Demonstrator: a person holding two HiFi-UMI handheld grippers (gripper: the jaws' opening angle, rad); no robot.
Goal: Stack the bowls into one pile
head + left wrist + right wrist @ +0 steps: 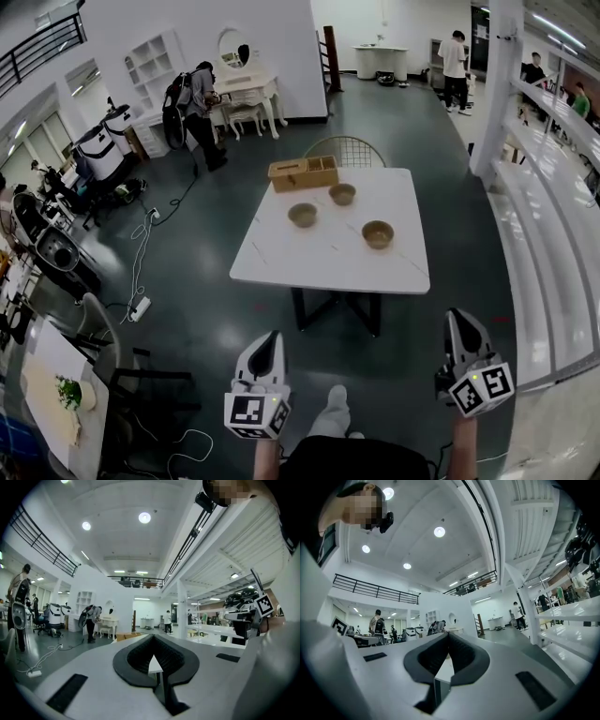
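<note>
Three tan bowls stand apart on the white table [328, 264] ahead: one at the left [303, 215], a smaller one at the back [342, 194], one at the right [378, 234]. Both grippers hang low, well short of the table's near edge, and point toward it. My left gripper [270, 337] has its jaws together with nothing between them, as the left gripper view [154, 666] also shows. My right gripper [461, 317] is likewise shut and empty, seen again in the right gripper view [439, 670]. Neither touches a bowl.
A wooden box [304, 173] sits at the table's back left, with a wire chair [350, 151] behind it. A white railing [553, 225] and a column [495, 94] run along the right. Cables [141, 253], chairs and equipment crowd the left floor. A person [199, 108] stands at the back.
</note>
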